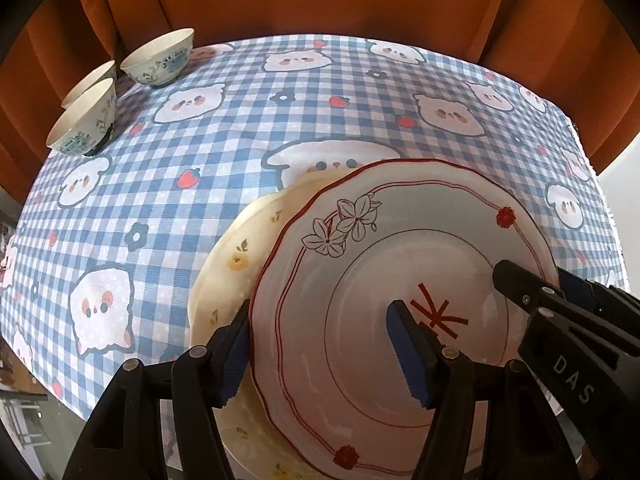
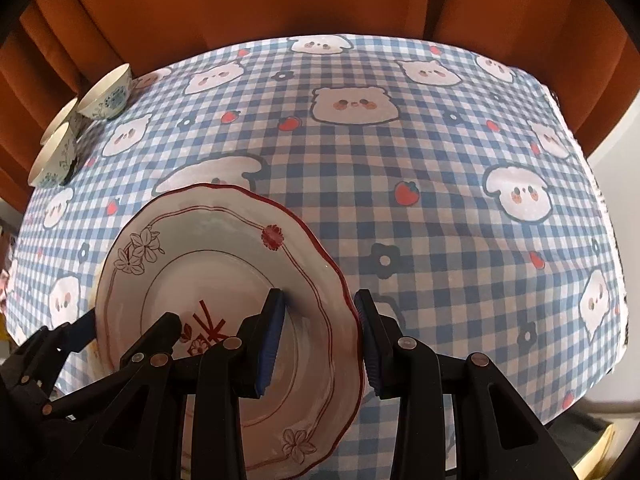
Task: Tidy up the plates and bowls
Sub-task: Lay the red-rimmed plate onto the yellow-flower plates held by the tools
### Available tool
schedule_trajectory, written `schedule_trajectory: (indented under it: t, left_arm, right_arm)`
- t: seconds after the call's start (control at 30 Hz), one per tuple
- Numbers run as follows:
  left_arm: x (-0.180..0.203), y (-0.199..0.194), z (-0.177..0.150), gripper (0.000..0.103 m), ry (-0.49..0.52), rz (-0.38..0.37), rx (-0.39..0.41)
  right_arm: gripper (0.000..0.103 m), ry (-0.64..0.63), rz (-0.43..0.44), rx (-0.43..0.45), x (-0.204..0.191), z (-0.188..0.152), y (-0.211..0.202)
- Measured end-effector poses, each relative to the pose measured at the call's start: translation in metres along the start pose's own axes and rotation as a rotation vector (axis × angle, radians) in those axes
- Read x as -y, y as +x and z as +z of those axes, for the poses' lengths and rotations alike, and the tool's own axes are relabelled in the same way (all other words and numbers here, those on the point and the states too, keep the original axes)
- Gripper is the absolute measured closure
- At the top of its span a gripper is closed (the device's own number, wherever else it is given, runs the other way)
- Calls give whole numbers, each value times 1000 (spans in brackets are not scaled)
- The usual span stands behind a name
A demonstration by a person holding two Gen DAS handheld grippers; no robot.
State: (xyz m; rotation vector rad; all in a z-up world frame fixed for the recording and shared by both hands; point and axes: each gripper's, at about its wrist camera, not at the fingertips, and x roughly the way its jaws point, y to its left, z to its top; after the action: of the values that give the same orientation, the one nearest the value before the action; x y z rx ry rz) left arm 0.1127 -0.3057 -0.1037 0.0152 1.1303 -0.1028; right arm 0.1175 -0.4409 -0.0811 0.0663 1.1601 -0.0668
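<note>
**Plate-on-plate stack: release risks**

Orange curtain behind; table under a blue gingham cloth printed with cartoon animals and strawberries. Three small blue-patterned bowls sit grouped at the far left corner, well apart from the work.

Red-rimmed plate lies over a cream plate, offset to the right, so the cream rim shows on the left.

Left claw: open. One finger stands over the plate's centre, the other outside its left rim, above the cream plate; neither pad presses on it.

Right claw: straddles the right rim, one pad inside the well, one outside the edge. Looks closed on the rim, though true pad contact is hard to confirm.

Risks, as judged:
- Top plate is off-centre. Let go now and it may rock or slide on the cream rim.
- With the left claw slack, the load sits on one rim pinch. Glazed ceramic is slick; the plate could pivot or slip.
- Whether the plate is fully seated cannot be told. A drop would chip both.
- Left outer finger is close to the cream plate; lifting away could nudge it.
</note>
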Motion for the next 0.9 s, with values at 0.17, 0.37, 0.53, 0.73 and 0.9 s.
schedule_trajectory:
  t: [0.17, 0.37, 0.53, 0.73, 0.9]
  left_arm:
    - [0, 0, -1, 35, -13, 11, 9]
    - [1, 0, -1, 34, -17, 34, 7]
    - [4, 0, 0, 34, -15, 70, 6]
    - [-3, -2, -2, 35, -33, 142, -5]
    - [-1, 0, -2, 35, -37, 185, -2]
  right_arm:
    - [64, -6, 29, 7, 4, 0, 2]
    - [75, 15, 69, 34, 15, -6, -9]
    - [79, -18, 74, 45, 14, -8, -14]
    - [79, -20, 114, 1, 11, -6, -9]
    - [79, -37, 137, -25, 3, -6, -1]
